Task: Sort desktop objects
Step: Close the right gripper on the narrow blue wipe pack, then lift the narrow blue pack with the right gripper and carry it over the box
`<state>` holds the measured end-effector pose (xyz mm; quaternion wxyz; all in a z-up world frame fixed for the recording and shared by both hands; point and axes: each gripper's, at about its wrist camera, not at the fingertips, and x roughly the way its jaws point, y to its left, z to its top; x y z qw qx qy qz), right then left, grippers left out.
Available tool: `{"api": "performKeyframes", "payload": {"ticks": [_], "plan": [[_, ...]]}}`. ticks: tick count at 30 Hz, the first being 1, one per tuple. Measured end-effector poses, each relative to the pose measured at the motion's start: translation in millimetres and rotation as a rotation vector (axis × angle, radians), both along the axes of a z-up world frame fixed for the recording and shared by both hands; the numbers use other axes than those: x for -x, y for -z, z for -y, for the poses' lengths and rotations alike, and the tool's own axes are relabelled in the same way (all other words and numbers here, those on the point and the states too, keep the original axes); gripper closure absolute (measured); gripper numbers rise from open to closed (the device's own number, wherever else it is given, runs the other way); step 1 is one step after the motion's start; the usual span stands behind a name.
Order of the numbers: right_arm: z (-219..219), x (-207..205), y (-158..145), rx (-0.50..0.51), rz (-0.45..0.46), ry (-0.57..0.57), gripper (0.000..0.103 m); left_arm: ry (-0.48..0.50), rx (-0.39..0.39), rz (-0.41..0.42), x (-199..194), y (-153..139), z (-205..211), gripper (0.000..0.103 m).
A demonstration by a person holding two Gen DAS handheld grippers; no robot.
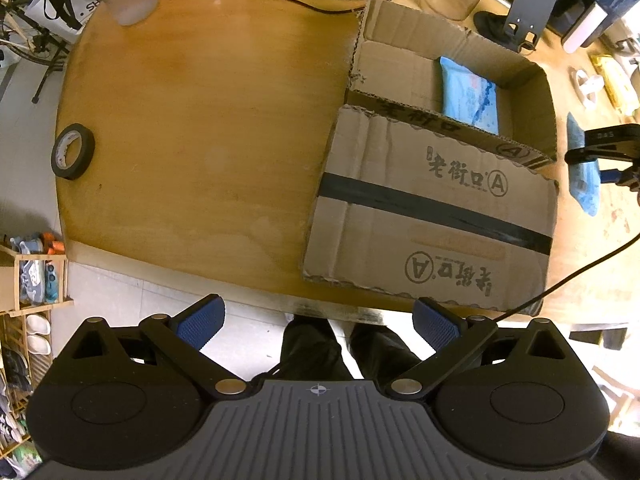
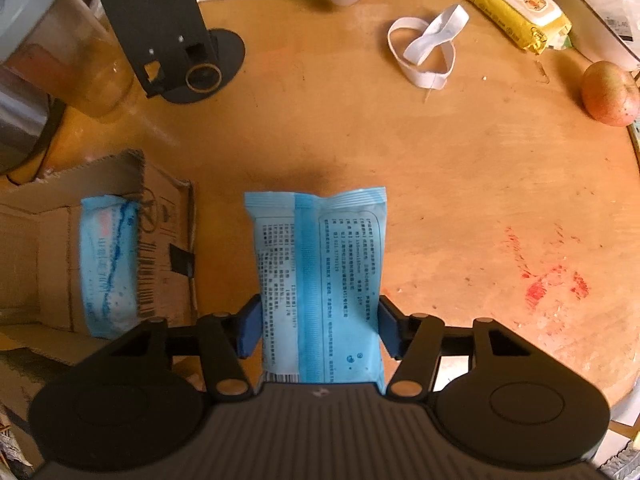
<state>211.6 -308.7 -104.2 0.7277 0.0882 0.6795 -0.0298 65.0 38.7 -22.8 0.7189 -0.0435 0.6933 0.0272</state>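
My right gripper (image 2: 318,330) is shut on a blue tissue pack (image 2: 320,272) and holds it above the wooden table, just right of the cardboard box (image 2: 36,248). A second blue pack (image 2: 106,264) lies inside that box. In the left wrist view the box (image 1: 432,208) sits at the table's near edge with the pack (image 1: 470,96) in it, and the right gripper with its held pack (image 1: 584,168) shows at the far right. My left gripper (image 1: 318,322) is open and empty, off the table's near edge.
A black tape roll (image 1: 73,151) lies at the table's left edge. A yellow wipes pack (image 2: 512,6), a white elastic band (image 2: 426,50), an apple (image 2: 610,92), a black stand (image 2: 168,36) and a glass jar (image 2: 86,64) lie on the table beyond the held pack.
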Motion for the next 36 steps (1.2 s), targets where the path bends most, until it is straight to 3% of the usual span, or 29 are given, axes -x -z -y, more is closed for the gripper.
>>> {"api": "performKeyframes", "payload": {"ticks": [18, 36], "plan": [[-10.7, -19.1, -53.1, -0.033, 0.041, 0.027, 0.042, 0.057, 0.023, 0.03, -0.7, -3.7, -10.8, 0.0], [-41.9, -22.2, -62.3, -0.033, 0.05, 0.016, 0.042, 0.086, 0.046, 0.026, 0.7, 1.0, -20.9, 0.0]]}}
